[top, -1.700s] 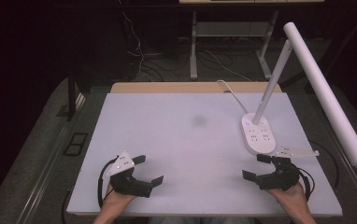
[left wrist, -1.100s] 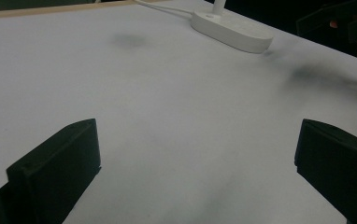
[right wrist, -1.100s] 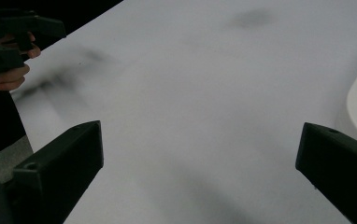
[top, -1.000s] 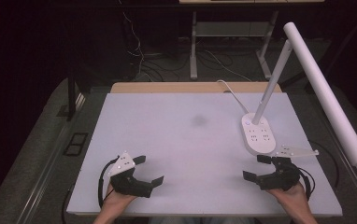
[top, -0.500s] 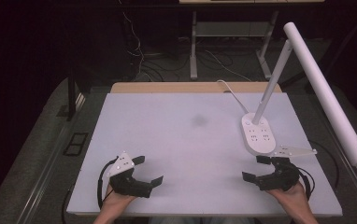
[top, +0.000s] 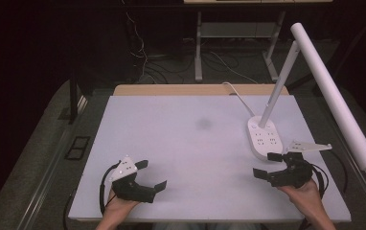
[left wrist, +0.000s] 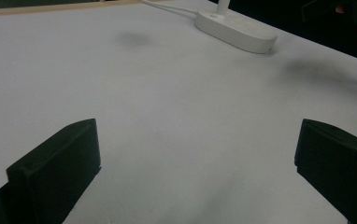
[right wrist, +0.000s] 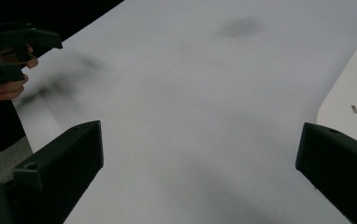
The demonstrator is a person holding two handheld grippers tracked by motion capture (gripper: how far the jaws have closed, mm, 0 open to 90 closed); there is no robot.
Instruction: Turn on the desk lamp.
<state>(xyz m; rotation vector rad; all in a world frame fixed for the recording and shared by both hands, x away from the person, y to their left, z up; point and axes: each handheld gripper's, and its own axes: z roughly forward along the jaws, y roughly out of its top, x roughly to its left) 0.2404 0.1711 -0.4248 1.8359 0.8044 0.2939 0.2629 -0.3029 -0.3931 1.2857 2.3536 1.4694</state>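
Your desk [top: 181, 143] is the biggest thing here: a broad, flat, matte white sheet laid over a wooden top whose tan strip shows along the far edge, with a faint grey smudge [top: 203, 123] near the middle toward the far side. It lies bare across its centre, which leaves you a wide working field between your hands. Next in size is the desk lamp [top: 332, 93], whose long, smooth white tube head slants out over the right edge on a thin, angled white stem; judging by that lean, it is set to throw light across the sheet while staying out of your way. Its base [top: 265, 139] is a rounded, glossy white plastic slab with small socket slots on top, sitting near the right edge toward the far corner, and a white cable [top: 236, 91] runs off it over the far edge. Your right tool [top: 269, 165] rests low by the near right corner, just short of that base, its hard, blocky black jaws spread wide and holding nothing. Your left tool [top: 151, 175] sits near the near left corner, well apart from the base, jaws likewise wide apart and empty; that symmetric parking reads as a ready stance.
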